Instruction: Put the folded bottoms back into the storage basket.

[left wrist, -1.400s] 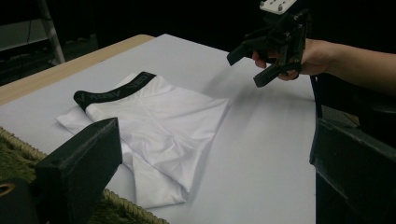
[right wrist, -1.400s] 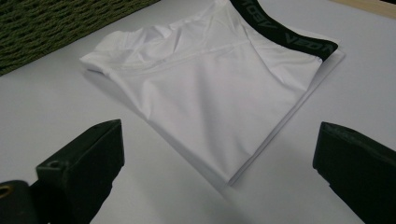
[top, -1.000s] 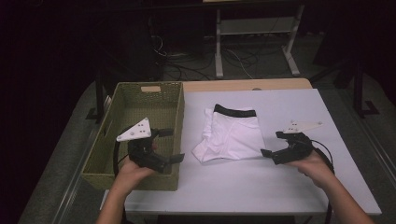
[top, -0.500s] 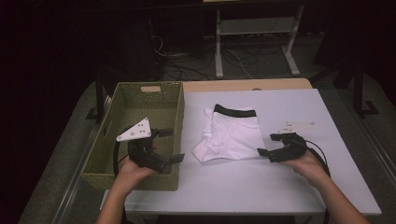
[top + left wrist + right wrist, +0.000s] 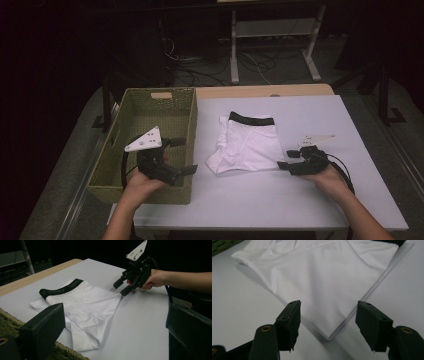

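White folded underwear (image 5: 248, 146) with a black waistband lies flat in the middle of the white table (image 5: 300, 200). My right gripper (image 5: 286, 160) is open, low at the garment's near right corner (image 5: 332, 333), which sits between its two jaws without being pinched. The same gripper (image 5: 120, 288) shows from the left gripper view, jaws apart at the cloth's edge (image 5: 87, 307). My left gripper (image 5: 182, 156) is open above the green wicker basket (image 5: 125, 150), near its right wall, with nothing between its fingers (image 5: 42, 330).
The basket stands on the table's left side and looks empty. A wooden strip (image 5: 265, 91) edges the far side of the table. Beyond it the floor is dark, with cables and a metal frame (image 5: 272, 37). Bare table surface lies right of the garment.
My right gripper has moved left and down toward the garment's near right corner. The left gripper has stayed over the basket.
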The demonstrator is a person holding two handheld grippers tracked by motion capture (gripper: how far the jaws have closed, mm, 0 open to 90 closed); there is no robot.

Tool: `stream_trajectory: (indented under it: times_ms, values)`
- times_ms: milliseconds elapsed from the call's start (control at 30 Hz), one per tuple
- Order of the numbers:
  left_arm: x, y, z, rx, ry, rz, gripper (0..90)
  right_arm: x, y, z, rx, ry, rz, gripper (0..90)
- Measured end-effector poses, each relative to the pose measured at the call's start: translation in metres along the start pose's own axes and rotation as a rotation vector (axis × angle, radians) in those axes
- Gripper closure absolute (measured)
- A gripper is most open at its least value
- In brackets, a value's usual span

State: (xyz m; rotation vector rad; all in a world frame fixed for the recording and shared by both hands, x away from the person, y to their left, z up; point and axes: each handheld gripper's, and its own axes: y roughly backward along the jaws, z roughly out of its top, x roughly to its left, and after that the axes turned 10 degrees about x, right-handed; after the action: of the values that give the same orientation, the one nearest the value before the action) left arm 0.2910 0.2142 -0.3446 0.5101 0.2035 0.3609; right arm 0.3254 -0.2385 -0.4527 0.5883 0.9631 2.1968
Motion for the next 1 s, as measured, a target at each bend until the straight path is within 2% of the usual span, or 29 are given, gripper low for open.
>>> stream_trajectory:
  times_ms: [333, 567, 767, 900, 1000]
  values:
    - [0.000, 0.000, 0.000, 0.000, -0.001, 0.000, 2.3, -0.003, -0.003, -0.006, 0.027, -0.004, 0.009, 44.7]
    - [0.000, 0.000, 0.000, -0.001, -0.001, -0.001, 2.3, -0.003, -0.008, -0.006, 0.053, 0.015, 0.011, 48.9]
    - [0.000, 0.000, 0.000, 0.000, 0.001, 0.000, 2.3, 0.000, -0.010, -0.006, 0.058, 0.040, -0.008, 53.4]
    - [0.000, 0.000, 0.000, 0.000, 0.001, -0.001, 2.3, 0.003, -0.011, -0.006, 0.060, 0.065, -0.031, 59.7]
    - [0.000, 0.000, 0.000, 0.001, 0.001, -0.001, 2.3, 0.003, -0.011, -0.006, 0.059, 0.070, -0.033, 68.2]
